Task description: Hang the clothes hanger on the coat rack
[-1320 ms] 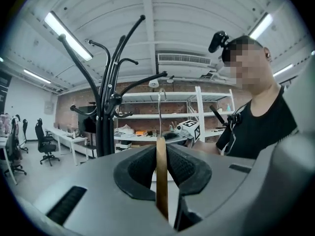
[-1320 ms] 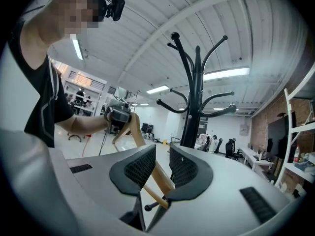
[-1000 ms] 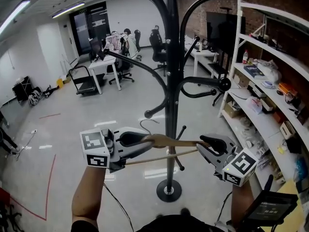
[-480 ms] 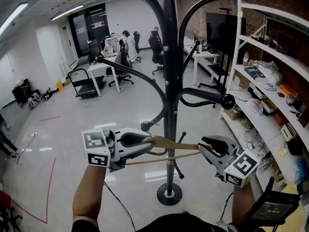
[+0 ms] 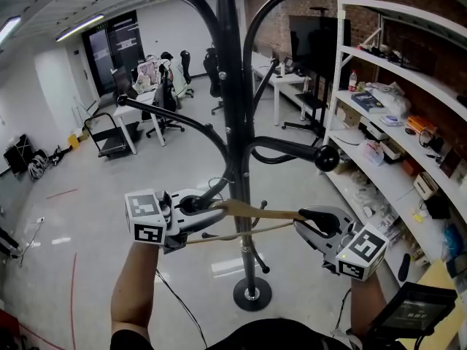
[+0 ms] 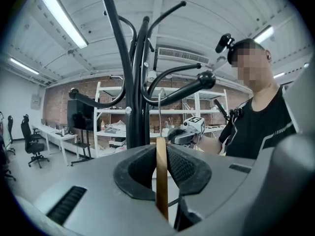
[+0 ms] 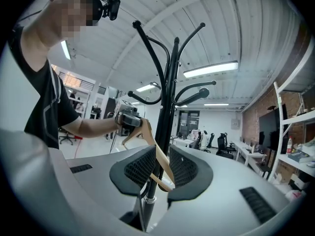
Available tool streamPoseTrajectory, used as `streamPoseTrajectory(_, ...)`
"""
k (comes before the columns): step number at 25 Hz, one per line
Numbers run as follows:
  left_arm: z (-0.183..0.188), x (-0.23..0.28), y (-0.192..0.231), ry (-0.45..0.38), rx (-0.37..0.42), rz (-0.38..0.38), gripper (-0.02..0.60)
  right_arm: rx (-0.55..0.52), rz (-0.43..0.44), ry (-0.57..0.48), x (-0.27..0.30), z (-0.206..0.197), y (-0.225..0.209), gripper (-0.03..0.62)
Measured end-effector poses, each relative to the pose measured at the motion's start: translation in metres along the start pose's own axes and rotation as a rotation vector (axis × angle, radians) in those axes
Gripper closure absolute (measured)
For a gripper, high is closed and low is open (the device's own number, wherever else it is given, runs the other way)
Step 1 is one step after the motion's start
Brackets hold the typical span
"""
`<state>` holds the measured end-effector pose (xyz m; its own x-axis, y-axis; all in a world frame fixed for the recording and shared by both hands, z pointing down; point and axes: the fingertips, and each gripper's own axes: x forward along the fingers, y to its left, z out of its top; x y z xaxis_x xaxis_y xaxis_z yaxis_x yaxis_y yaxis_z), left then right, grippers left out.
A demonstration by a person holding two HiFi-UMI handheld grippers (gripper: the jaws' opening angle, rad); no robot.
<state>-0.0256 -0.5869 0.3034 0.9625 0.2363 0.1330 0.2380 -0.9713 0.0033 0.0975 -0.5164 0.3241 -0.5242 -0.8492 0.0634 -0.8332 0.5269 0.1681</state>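
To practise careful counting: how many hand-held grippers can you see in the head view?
2. The left hand-held gripper clamps the hanger at its left end; the right hand-held gripper holds its right end. None appears hidden.

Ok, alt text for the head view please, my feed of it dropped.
A wooden hanger is clamped at each end by the left gripper and right gripper, held roughly level across the pole of the black coat rack, whose curved arms spread above. Shelves stand at right.

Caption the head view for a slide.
The left tongs and right tongs grip a wooden hanger at the coat rack.
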Motion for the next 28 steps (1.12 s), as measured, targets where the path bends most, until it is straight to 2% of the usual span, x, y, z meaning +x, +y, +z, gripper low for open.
streamPoseTrajectory(7,-0.011,0.012,0.012,0.013,-0.004,-0.039,0.531,0.019,-0.025,0.016,-0.006,-0.009,-0.009,0.525)
streamPoseTrajectory(13,-0.011,0.012,0.01,-0.021,-0.011,-0.074,0.529,0.034,-0.012,0.013,-0.008,-0.01,-0.01,0.525)
streamPoseTrajectory(22,-0.008,0.013,0.015,-0.067,0.031,-0.013,0.523,0.041,0.018,0.005,-0.003,-0.014,-0.006,0.525)
streamPoseTrajectory(25,-0.003,0.009,0.019,-0.091,0.035,0.028,0.493,0.071,0.035,-0.021,-0.002,-0.011,-0.007,0.525)
streamPoseTrajectory(28,0.007,-0.003,0.018,-0.163,0.03,0.07,0.459,0.1,0.054,-0.051,-0.003,-0.005,-0.007,0.525)
